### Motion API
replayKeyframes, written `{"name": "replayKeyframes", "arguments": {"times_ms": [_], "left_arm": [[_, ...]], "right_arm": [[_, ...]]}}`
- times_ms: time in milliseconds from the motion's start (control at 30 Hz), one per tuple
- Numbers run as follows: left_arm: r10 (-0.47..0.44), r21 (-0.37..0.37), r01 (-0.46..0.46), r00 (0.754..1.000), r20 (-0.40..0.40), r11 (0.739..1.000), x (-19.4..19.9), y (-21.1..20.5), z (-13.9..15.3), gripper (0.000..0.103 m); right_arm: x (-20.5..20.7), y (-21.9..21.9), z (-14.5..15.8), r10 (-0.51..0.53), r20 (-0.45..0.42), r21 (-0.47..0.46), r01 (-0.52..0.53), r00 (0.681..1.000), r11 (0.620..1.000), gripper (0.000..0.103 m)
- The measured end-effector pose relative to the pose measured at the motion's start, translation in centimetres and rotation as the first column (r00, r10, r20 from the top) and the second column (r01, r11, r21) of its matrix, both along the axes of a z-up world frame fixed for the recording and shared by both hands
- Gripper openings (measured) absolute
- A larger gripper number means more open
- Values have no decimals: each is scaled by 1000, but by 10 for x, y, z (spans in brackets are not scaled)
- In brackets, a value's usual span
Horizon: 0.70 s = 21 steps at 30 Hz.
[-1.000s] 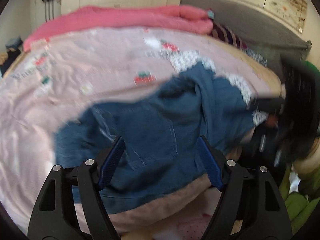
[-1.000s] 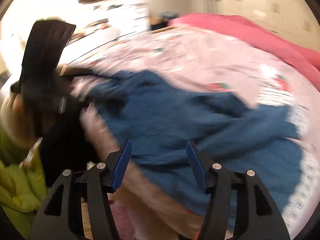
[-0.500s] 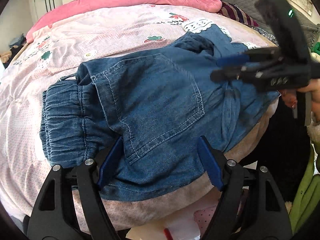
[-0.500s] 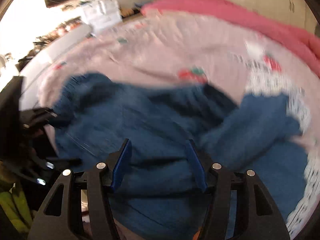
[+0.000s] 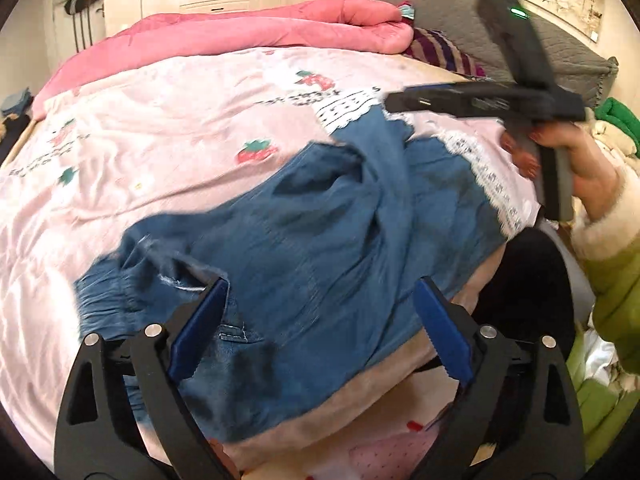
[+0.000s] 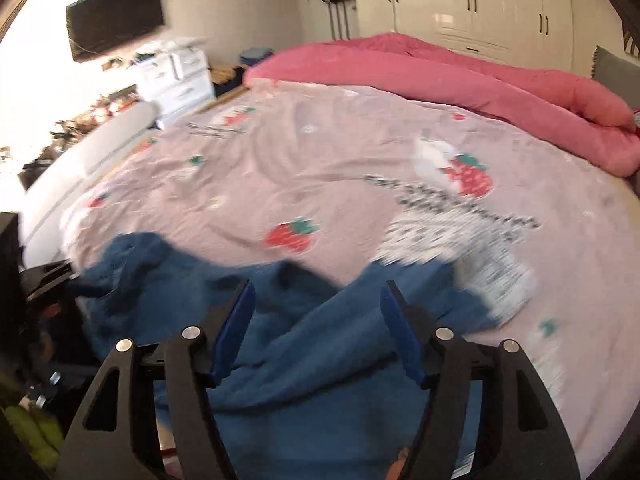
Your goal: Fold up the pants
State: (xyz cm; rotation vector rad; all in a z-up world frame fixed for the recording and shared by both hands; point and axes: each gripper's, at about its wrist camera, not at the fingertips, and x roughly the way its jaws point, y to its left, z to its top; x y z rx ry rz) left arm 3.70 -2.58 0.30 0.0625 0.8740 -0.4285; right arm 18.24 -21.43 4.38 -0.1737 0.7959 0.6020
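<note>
Blue denim pants (image 5: 320,248) lie crumpled near the front edge of the bed, elastic waistband to the left, legs running right toward a lace-trimmed patch. My left gripper (image 5: 320,312) is open and empty, hovering just above the waist end. My right gripper (image 6: 316,312) is open and empty above the leg end of the pants (image 6: 320,360). The right gripper also shows in the left wrist view (image 5: 400,100), held in a hand above the far right of the pants.
The pink strawberry-print bedsheet (image 5: 160,128) covers the bed. A rolled pink duvet (image 5: 240,36) lies along the far side. A grey headboard (image 5: 448,12) is at the right. Green clothing (image 5: 608,280) is by the bed's right edge.
Both grippers have kept shifting over the pants; the right gripper has risen and moved toward the far right, and the pants look more crumpled than half a second ago.
</note>
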Motion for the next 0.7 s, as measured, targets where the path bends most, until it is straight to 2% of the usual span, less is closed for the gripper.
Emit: {"name": "replayKeyframes", "arguments": {"times_ms": [67,200,267,333,533,700], "left_arm": [[-10,-24,10,1000,0,1000,9,-8,2,87],[-24,-35,24,1000,-3,999,29,-28,2,89],[-31,-11,31,1000,-3,999,33,-34,1,89],[-9,32,9,1000,13,999,32,-31,0,90],[129,37,-128,991,-40,991,14,24,-10,90],[272,69,-270,962,-21,960,0,74,3,90]], "right_arm": [[24,4,-1,-16,11,-79,17,1000,997,66],[64,20,-9,21,15,-187,-18,1000,982,70],[84,31,-17,25,14,-260,-20,1000,965,71],[96,35,-24,23,-11,-282,-25,1000,959,71],[107,33,-32,18,-30,-275,-26,999,961,71],[112,27,-37,9,-42,-302,-21,999,953,71]]}}
